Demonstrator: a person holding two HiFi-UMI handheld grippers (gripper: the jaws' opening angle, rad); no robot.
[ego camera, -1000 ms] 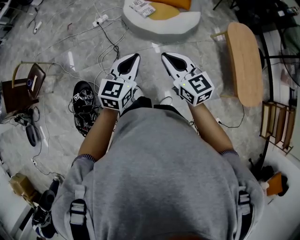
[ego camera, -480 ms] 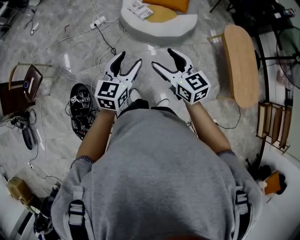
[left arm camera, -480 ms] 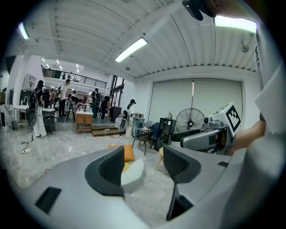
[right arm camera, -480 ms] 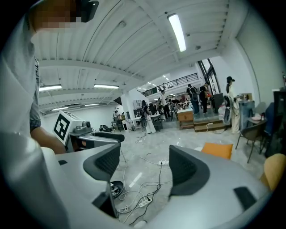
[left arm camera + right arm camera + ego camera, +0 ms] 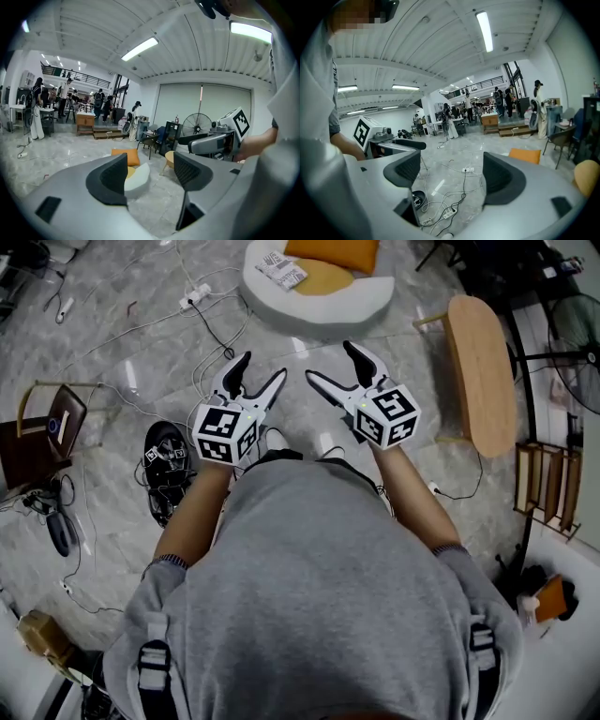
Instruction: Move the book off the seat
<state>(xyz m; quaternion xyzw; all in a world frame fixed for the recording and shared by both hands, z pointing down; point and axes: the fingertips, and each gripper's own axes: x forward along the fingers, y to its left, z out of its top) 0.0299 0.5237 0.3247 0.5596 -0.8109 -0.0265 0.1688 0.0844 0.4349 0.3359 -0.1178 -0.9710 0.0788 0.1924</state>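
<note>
Currently, book (image 5: 283, 270): lying on seat (image 5: 319, 307), well ahead of both grippers.
Left gripper (image 5: 262, 368), right gripper (image 5: 329, 362): jaws having just been opening wide, nothing between.
Approach: probably best advancing with jaws wide, bracketing book edges.

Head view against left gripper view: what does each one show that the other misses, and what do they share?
Only the head view shows the book lying on the seat, plus the power strip on the floor. Only the left gripper view shows the ceiling light and people standing far back. Both show the white seat and its orange cushion.
</note>
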